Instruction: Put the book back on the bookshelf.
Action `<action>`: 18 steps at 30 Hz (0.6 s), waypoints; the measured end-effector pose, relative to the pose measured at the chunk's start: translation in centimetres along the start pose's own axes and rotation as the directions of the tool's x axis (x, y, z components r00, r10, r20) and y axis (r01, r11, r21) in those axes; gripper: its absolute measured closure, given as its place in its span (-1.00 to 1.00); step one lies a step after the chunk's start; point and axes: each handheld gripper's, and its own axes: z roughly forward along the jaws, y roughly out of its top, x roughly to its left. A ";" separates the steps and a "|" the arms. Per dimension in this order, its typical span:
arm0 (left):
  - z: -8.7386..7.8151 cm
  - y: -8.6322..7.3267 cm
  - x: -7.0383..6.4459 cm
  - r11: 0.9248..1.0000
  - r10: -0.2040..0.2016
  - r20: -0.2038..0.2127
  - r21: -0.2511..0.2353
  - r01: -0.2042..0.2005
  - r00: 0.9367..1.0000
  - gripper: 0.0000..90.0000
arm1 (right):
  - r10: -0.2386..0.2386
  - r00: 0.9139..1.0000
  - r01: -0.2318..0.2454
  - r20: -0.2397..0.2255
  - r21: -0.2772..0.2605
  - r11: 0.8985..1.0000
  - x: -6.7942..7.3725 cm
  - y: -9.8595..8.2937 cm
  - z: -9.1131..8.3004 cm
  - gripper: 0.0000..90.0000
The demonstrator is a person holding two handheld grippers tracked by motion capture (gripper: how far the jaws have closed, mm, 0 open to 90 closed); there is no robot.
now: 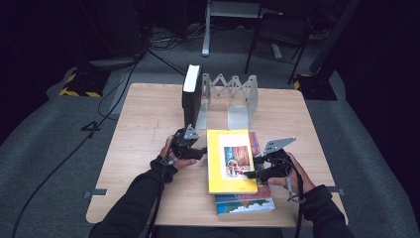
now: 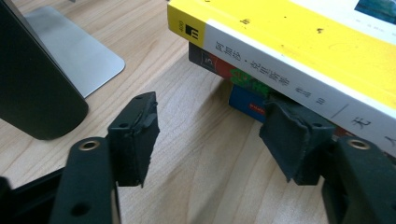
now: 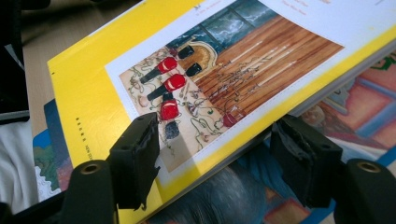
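Note:
A yellow book (image 1: 230, 161) (image 2: 299, 51) (image 3: 88, 93) lies on top of a stack of books (image 1: 245, 203) near the table's front edge. My left gripper (image 1: 203, 150) (image 2: 210, 140) is open at the stack's left side. One of its jaws is tucked under the yellow book's overhanging spine, against a blue book (image 2: 245, 100); the other is over bare wood. My right gripper (image 1: 247, 173) (image 3: 217, 158) is open astride the yellow book's right edge, with one jaw over the cover and one below it, above a colourful cover (image 3: 364, 112).
A black book (image 1: 191, 94) (image 2: 32, 88) stands upright at the left end of a metal expanding rack (image 1: 237, 94), whose base plate (image 2: 79, 56) lies beside it. The wooden table (image 1: 143, 129) has free room at left. A chair (image 1: 280, 29) and cables are on the floor behind.

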 end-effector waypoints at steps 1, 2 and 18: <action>0.0 0.1 0.2 1.000 -0.004 0.005 0.001 0.004 1.000 -0.16 | -0.004 1.000 0.004 -0.001 -0.006 1.000 0.0 0.1 0.0 -0.20; 0.1 0.1 0.2 1.000 -0.013 0.015 -0.002 0.013 1.000 -0.16 | -0.011 1.000 0.011 0.000 -0.026 1.000 0.0 0.2 0.0 -0.17; 0.2 0.3 0.1 0.999 -0.012 0.021 -0.035 0.012 1.000 -0.14 | -0.021 0.997 0.013 -0.068 -0.121 0.993 -0.6 1.3 1.4 0.60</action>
